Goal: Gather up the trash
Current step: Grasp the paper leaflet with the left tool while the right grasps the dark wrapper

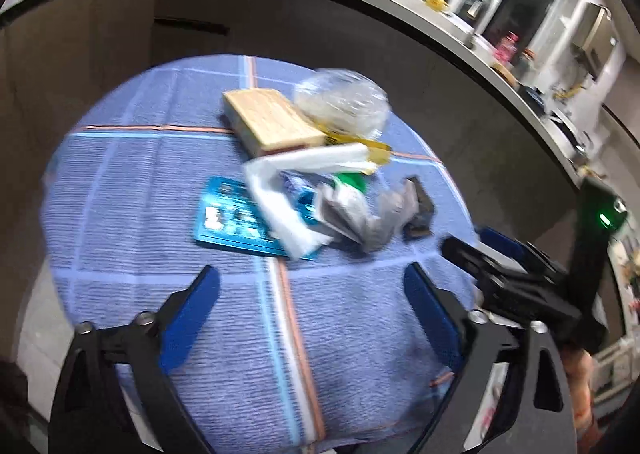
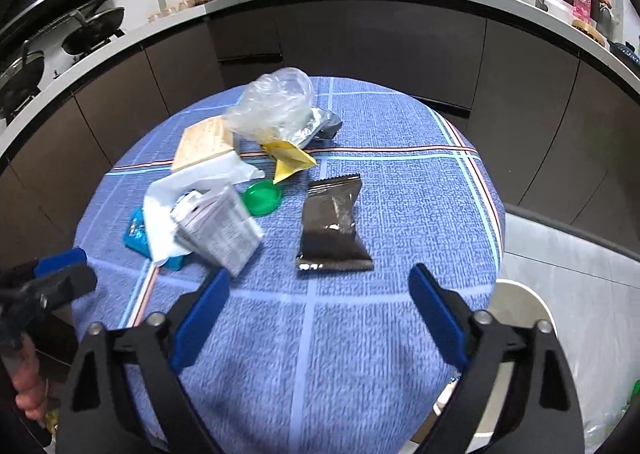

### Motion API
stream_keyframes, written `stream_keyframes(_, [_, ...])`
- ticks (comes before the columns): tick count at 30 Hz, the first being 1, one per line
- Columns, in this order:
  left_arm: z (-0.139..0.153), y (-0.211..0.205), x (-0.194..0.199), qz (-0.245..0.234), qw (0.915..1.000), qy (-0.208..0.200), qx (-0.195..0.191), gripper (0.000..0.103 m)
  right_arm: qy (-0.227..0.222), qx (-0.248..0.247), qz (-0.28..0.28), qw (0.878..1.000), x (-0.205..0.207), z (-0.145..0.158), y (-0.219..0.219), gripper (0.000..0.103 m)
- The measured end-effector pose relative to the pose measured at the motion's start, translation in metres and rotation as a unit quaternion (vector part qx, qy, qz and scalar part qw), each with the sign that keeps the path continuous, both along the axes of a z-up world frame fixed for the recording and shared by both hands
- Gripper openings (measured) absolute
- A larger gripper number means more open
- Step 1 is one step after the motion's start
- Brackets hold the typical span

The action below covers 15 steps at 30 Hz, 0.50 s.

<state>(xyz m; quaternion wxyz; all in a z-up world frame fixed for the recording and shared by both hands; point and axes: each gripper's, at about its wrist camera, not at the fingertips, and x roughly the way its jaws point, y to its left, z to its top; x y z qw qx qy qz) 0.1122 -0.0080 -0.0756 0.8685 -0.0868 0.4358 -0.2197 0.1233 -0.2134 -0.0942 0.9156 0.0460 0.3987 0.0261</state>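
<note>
Left gripper (image 1: 312,290): jaws spread wide, empty; hovers above the near part of the table (image 2: 400,334).
Teal packet (image 2: 136,234): flat on the cloth, partly under the white paper (image 2: 160,209).
Printed carton (image 2: 224,232): tilted on the pile's near side.
Wooden block (image 2: 202,145): behind the pile; beside the clear plastic bag (image 2: 276,103).
Green lid (image 2: 262,195): between carton and yellow wrapper (image 2: 290,161).
Dark sachet (image 2: 332,225): lies alone, nearest the right tongs.
Right gripper (image 2: 320,298): jaws parted, holding nothing.
Progress: judged barely begun; every piece remains on the table.
</note>
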Motion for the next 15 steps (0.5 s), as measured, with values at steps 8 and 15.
stream_keyframes(8, [-0.005, -0.043, 0.017, -0.066, 0.9978, 0.0, -0.002, 0.057, 0.009, -0.002, 0.0, 1.0, 0.028, -0.012, -0.004, 0.064])
stream_keyframes(15, [-0.009, -0.071, 0.045, -0.081, 0.9966, 0.013, -0.005, 0.049, 0.008, 0.012, 0.009, 1.0, 0.042, -0.021, -0.01, 0.053])
